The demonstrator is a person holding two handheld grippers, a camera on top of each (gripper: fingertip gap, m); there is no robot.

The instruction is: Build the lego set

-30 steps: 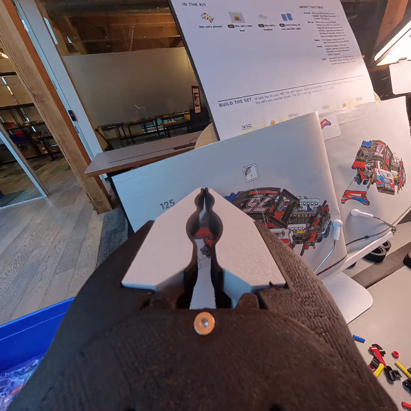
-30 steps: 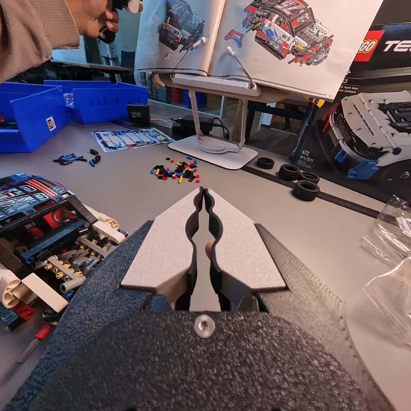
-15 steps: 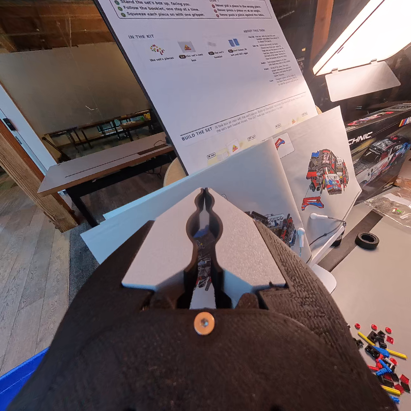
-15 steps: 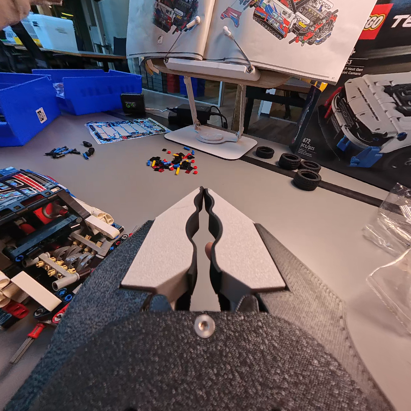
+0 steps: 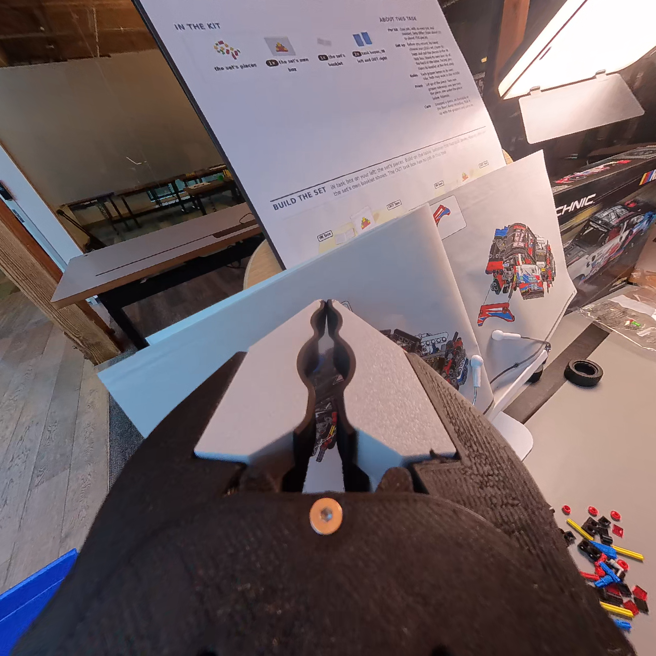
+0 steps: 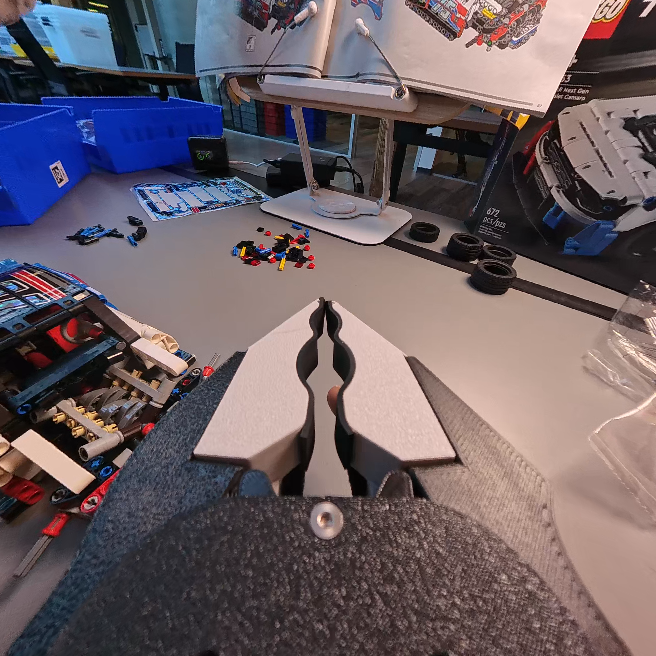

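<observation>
Left gripper [image 5: 326, 302]: tips pinched together on lifted instruction-booklet page [image 5: 372, 284], glossy paper. Right gripper [image 6: 326, 301]: tips together, empty, above grey table [image 6: 408, 319]. Part-built lego car [image 6: 71, 362] at table's left edge, left of right gripper's fingers. Loose small pieces [image 6: 277, 250], four rubber tyres [image 6: 491, 275] toward far edge; blue plastic bins [image 6: 149, 135] at far-left corner, contents unclear.

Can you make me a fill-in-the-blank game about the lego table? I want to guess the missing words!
1. The loose black tires near the set's box number ____.
2. The bins at the far left of the table are coloured ____.
3. The instruction booklet rests open on a white ____.
4. The right gripper has its tips ____.

Missing words: four; blue; stand; shut
</observation>
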